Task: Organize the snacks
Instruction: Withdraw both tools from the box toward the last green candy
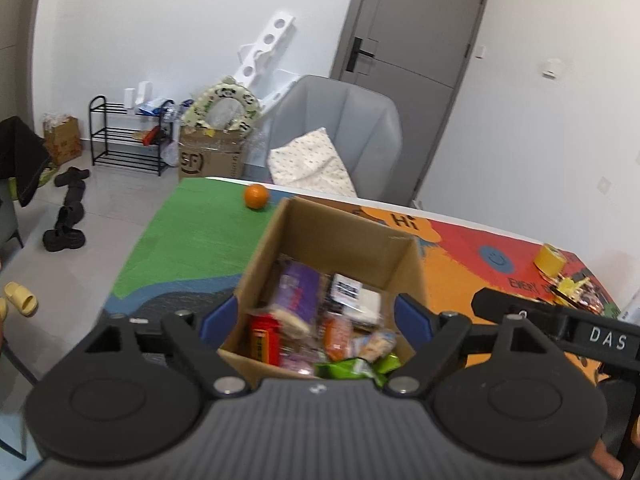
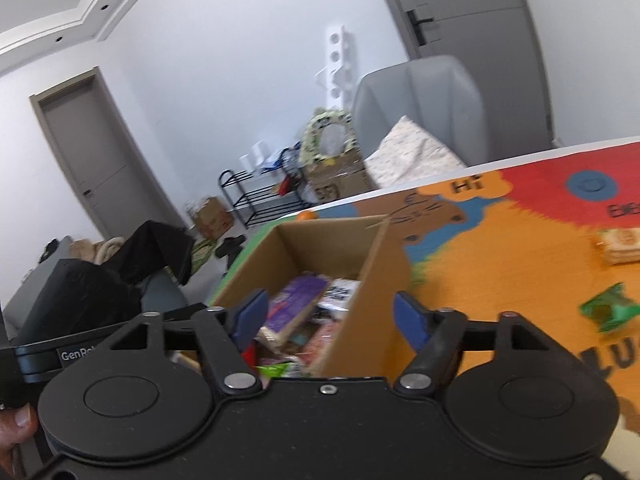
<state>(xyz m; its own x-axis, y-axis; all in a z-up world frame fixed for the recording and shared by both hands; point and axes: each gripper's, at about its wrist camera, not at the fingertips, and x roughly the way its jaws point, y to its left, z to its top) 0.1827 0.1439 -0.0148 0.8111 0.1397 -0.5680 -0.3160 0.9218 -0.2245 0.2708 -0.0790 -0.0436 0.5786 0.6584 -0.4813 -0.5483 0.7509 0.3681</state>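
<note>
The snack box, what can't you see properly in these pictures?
- Left wrist view: the near part of the snack box is hidden behind the left tool, and the packets inside are blurry.
- Right wrist view: the right tool covers the box's near corner, and its right wall hides some packets.
- Right wrist view: the tan packet is cut by the right edge, label unreadable.
</note>
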